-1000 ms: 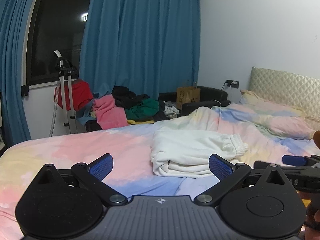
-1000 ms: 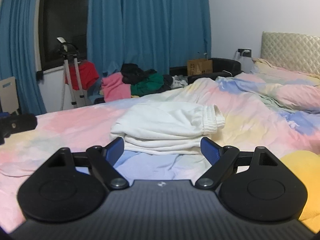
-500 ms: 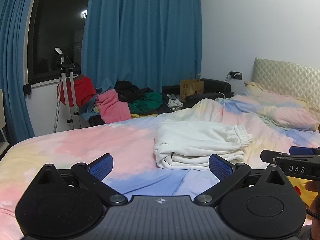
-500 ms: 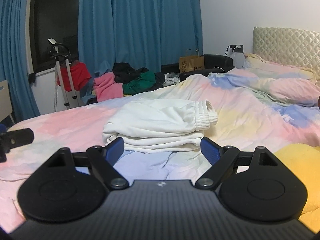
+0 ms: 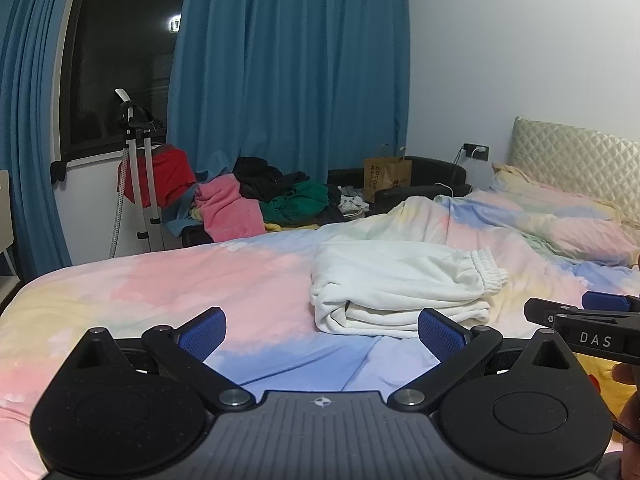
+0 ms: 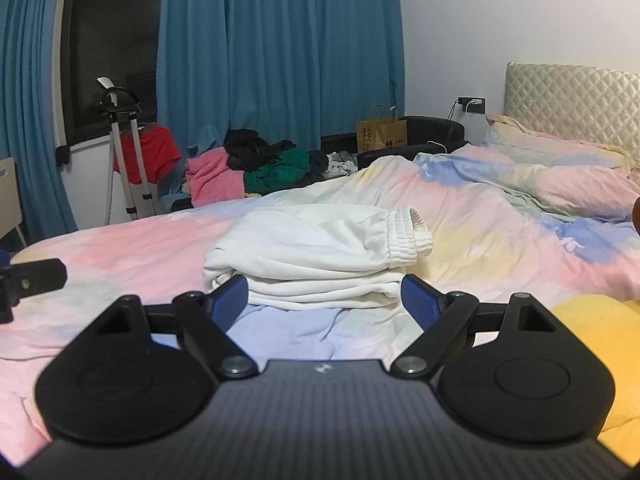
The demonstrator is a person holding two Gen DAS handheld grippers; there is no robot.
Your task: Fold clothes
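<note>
White sweatpants [image 5: 400,284] lie folded in a stack on the pastel bed [image 5: 160,292], elastic cuff to the right. They also show in the right wrist view [image 6: 316,256]. My left gripper [image 5: 322,332] is open and empty, held above the bed in front of and left of the stack. My right gripper [image 6: 324,304] is open and empty, just in front of the stack. The right gripper's fingers [image 5: 560,314] show at the right edge of the left wrist view. The left gripper's finger [image 6: 36,278] shows at the left edge of the right wrist view.
A pile of loose clothes [image 5: 260,200] lies beyond the bed's far side by blue curtains. A tripod stand [image 5: 136,168] stands at the window. A paper bag [image 5: 386,172] sits on a dark sofa. A yellow item [image 6: 592,344] lies at the right. Pillows [image 6: 560,160] and headboard at far right.
Both grippers have drawn back and risen slightly from the folded sweatpants. Both stay open and empty. The stack has not moved.
</note>
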